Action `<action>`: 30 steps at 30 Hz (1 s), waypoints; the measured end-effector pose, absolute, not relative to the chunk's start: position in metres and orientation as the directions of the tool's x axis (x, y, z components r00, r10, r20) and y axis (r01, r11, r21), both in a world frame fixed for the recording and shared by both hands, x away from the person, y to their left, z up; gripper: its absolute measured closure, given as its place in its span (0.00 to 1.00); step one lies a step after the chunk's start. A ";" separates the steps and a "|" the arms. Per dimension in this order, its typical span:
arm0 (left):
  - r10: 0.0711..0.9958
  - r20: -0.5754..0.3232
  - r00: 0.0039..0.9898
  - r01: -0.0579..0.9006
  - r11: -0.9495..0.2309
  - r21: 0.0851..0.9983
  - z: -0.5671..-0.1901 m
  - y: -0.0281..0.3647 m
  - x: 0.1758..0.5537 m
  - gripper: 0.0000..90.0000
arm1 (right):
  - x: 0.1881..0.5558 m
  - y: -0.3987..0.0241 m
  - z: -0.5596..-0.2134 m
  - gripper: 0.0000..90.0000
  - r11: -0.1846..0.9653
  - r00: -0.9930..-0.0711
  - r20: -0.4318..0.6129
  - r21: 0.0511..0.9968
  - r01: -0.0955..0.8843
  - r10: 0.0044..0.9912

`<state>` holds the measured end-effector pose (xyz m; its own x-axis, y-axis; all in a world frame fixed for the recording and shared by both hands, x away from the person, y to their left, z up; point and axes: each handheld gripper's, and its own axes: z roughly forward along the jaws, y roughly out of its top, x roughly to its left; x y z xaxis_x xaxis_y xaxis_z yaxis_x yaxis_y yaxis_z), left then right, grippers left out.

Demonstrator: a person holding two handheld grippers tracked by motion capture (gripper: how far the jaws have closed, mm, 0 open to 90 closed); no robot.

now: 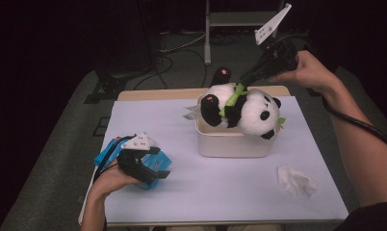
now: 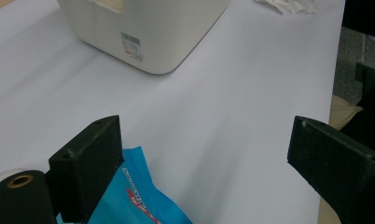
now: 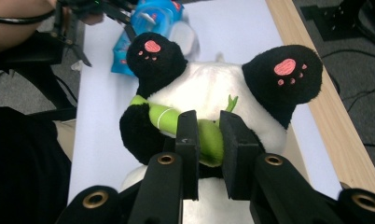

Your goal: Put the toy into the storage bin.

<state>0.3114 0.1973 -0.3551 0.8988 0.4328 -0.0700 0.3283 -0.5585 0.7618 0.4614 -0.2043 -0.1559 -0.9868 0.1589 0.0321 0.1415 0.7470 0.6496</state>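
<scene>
**Panda poised over its bin**

Above the cream storage bin (image 1: pixel 232 142), the right gripper (image 3: pixel 209 140) clamps the plush panda's (image 1: pixel 244 108) green bamboo stalk (image 3: pixel 209 135), apparently to lower it in. The left gripper (image 2: pixel 202 154) rests released over a blue snack packet (image 2: pixel 139 196).

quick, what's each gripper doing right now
left gripper: open, holding nothing, over the blue packet.
right gripper: shut on the green bamboo piece of the plush panda.
</scene>
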 end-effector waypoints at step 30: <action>0.435 -0.076 0.897 0.340 -0.570 0.748 -0.360 0.198 0.313 0.11 | 0.501 -0.187 -0.219 0.86 0.787 -0.977 0.125 0.578 0.214 0.174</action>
<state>0.3131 0.1984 -0.3598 0.8972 0.4350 -0.0763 0.3402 -0.5705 0.7475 0.5011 -0.1868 -0.2192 -0.9767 0.1741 0.1252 0.2144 0.7872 0.5782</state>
